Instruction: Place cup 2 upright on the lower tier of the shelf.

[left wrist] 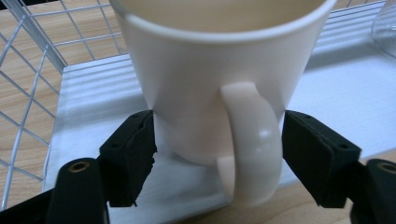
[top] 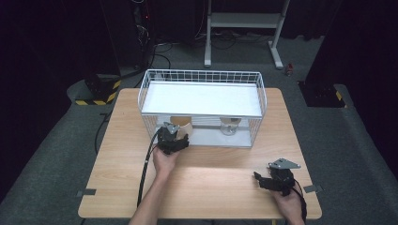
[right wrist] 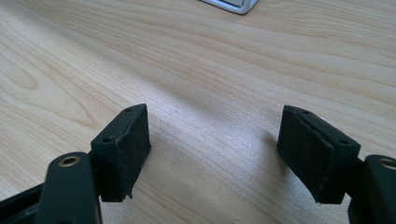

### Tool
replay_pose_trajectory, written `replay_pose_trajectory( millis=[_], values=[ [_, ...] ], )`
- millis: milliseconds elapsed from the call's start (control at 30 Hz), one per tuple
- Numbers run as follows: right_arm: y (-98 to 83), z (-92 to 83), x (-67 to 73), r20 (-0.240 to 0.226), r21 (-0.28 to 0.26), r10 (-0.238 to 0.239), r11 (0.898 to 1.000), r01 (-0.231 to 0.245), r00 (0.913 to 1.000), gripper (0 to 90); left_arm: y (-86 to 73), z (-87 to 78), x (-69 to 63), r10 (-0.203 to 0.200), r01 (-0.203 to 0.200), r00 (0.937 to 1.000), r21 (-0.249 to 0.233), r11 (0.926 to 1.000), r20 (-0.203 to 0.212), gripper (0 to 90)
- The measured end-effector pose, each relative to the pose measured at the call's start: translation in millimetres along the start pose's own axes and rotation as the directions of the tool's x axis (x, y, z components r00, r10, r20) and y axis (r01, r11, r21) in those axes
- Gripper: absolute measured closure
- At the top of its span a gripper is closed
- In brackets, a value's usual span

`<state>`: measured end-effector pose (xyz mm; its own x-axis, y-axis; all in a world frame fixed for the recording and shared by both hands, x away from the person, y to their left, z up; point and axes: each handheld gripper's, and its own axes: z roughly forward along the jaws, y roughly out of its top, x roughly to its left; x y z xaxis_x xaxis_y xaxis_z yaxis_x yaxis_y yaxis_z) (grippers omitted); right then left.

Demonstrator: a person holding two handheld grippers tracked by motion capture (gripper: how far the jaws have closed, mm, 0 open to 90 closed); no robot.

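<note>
A cream mug (left wrist: 210,70) stands upright on the white floor of a wire basket (top: 256,93), its handle turned toward my left gripper (left wrist: 217,140). In the left gripper view the two black pads (left wrist: 133,149) lie against the mug's lower sides, one on each side of the handle. From above, the left gripper (top: 174,136) reaches into the basket's open front at the mug (top: 181,123). My right gripper (right wrist: 215,140) stands open over bare wood, nothing between its pads; in the high view the right gripper (top: 259,180) is near the table's front right.
A clear glass (top: 230,125) stands in the basket to the right of the mug. A white shelf (top: 202,98) covers the basket's top. The wooden table (top: 211,187) is bare in front. A metal stand (top: 244,21) stands on the floor behind.
</note>
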<state>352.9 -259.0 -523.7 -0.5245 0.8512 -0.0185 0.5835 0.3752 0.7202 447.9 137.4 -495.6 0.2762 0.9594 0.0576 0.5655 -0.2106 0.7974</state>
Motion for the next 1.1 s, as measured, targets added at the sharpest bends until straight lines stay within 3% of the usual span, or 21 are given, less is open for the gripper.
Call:
replay_pose_trajectory(
  millis=[33, 200, 300, 500, 733, 833, 900, 933, 1100],
  values=[
    [0.0, 0.1, -0.4, 0.0, -0.001, -0.005, 1.0, 0.005, 1.0, 25.3, 2.8, 1.8, -1.1, 0.019, -0.019, 0.9998, 0.019, 0.9996, -0.01, 29.5],
    [0.0, 0.0, 0.0, 0.0, 0.0, 0.001, 1.0, -0.001, 1.0, 25.3, 8.0, 4.8, -2.0, 0.025, -0.024, 0.9995, 0.025, 0.9994, -0.02, 32.1],
    [0.0, 0.0, 0.0, 0.0, 0.0, 0.0, 1.0, 0.0, 1.0, 25.3, 8.1, 8.3, -1.7, -0.023, 0.023, 0.9997, 0.016, 0.9996, 0.001, 36.6],
    [0.0, 0.0, -0.3, 0.0, -0.001, -0.004, 1.0, 0.004, 1.0, 25.3, 7.9, 12.0, -1.1, -0.04, 0.04, 0.9991, 0.016, 0.9991, 0.01, 40.5],
    [0.0, 0.0, -0.1, 0.0, 0.0, -0.001, 1.0, 0.001, 1.0, 25.3, 8.2, 15.1, -2.5, -0.045, 0.045, 0.9988, 0.003, 0.999, -0.016, 43.7],
    [0.0, 0.0, -0.4, 0.001, -0.001, -0.006, 1.0, 0.006, 1.0, 25.3, 8.0, 17.1, -2.5, -0.068, 0.068, 0.9977, 0.005, 0.9977, 0.006, 45.8],
    [0.0, 0.0, -0.1, 0.001, 0.0, -0.001, 1.0, 0.001, 1.0, 25.3, 9.0, 17.5, -2.3, -0.048, 0.048, 0.9988, 0.02, 0.9986, -0.013, 48.2],
    [0.0, 0.0, -0.1, 0.001, 0.0, -0.001, 1.0, 0.001, 1.0, 25.3, 11.7, 17.8, -4.4, -0.008, 0.01, 0.9993, 0.046, 0.9989, -0.037, 49.2],
    [0.0, -0.1, 0.0, 0.001, 0.0, 0.0, 1.0, 0.0, 1.0, 25.3, 16.4, 18.4, -4.0, 0.001, 0.001, 0.9992, 0.04, 0.9992, -0.039, 53.2]
  ],
)
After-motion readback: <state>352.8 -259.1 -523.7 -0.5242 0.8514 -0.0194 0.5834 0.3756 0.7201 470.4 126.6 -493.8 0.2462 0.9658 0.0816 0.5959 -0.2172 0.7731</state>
